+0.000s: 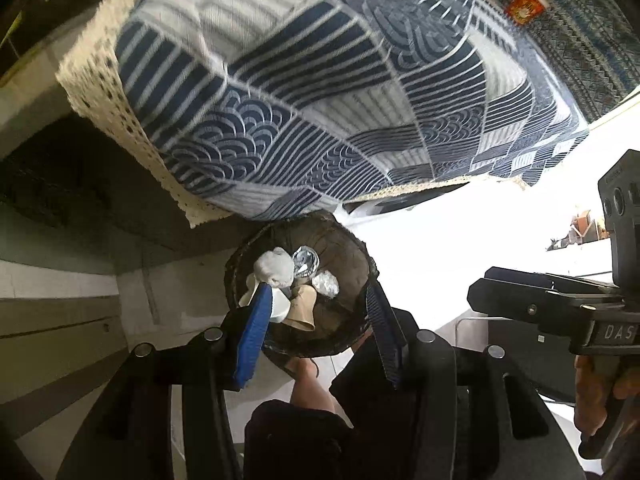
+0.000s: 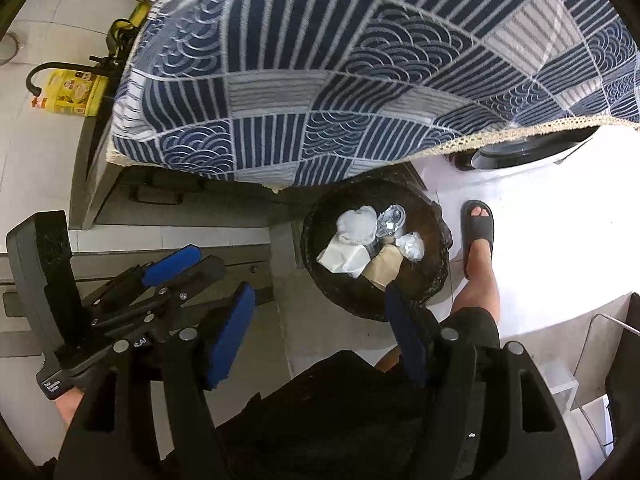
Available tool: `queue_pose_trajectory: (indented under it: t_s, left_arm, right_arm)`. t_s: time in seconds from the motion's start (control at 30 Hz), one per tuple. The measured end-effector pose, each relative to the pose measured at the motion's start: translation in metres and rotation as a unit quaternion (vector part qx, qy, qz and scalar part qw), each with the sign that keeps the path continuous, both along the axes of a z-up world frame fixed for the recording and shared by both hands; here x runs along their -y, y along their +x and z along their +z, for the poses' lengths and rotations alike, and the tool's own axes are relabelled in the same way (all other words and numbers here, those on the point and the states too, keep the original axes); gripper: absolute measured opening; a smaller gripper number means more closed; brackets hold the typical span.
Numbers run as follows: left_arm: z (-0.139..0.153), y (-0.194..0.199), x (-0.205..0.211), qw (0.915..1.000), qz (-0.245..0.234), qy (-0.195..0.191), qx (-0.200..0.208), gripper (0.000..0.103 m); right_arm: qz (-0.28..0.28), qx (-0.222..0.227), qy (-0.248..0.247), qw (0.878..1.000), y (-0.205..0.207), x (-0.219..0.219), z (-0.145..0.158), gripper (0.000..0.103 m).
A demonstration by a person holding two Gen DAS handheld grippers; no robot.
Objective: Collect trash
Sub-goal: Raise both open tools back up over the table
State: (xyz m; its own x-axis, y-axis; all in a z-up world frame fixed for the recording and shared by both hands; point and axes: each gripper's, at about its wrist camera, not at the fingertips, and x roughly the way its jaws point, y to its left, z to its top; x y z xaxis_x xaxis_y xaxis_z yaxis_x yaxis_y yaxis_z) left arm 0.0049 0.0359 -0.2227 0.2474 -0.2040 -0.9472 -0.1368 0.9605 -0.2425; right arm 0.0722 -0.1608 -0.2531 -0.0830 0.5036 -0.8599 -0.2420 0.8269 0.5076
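Observation:
A round dark trash bin [image 1: 344,248] stands on the floor under the table edge; it also shows in the right wrist view [image 2: 432,272]. Inside lie a crumpled white tissue [image 1: 275,266], a foil cup [image 1: 306,261], a clear plastic wad [image 1: 326,283], a brown paper cup [image 1: 302,310] and a white paper piece [image 2: 347,258]. My left gripper [image 1: 318,300] hangs open and empty above the bin. My right gripper [image 2: 320,300] is open and empty, above and left of the bin. The left gripper [image 2: 176,268] shows at the left of the right wrist view.
A table with a blue-and-white patterned cloth [image 1: 320,80] overhangs the bin. The person's sandalled foot [image 2: 478,236] stands right of the bin. Yellow bottles [image 2: 76,92] stand on the floor at the far left. A red cup [image 1: 526,2] sits on the table.

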Motion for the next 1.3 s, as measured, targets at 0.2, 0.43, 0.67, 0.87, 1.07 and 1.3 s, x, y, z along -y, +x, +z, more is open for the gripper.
queue_pose_trajectory:
  t_s: [0.2,0.43,0.67,0.87,1.07,1.3]
  left_arm:
    - [0.026,-0.001,-0.005,0.9992,-0.003,0.004,0.039,0.060]
    - [0.056,-0.001,-0.009,0.9973,-0.009,-0.005,0.073,0.060]
    - [0.092,0.004,-0.011,0.9925,-0.010,-0.021,0.120,0.065]
    - [0.120,0.018,-0.014,0.9882,-0.002,-0.012,0.153,0.075]
    - [0.143,0.041,-0.018,0.9836,0.007,-0.002,0.180,0.076]
    - [0.162,0.088,-0.021,0.9804,0.025,0.015,0.195,0.079]
  right_arm:
    - [-0.013,0.026,0.006,1.000,-0.007,0.004,0.025,0.072]
    - [-0.034,0.070,0.011,0.997,-0.010,0.011,0.055,0.083]
    - [-0.053,0.109,0.023,0.992,0.000,0.018,0.090,0.084]
    - [-0.050,0.157,0.022,0.986,0.020,0.017,0.123,0.094]
    - [-0.040,0.186,0.038,0.981,0.059,0.014,0.150,0.094]
    - [-0.024,0.206,0.063,0.976,0.121,0.007,0.170,0.094]
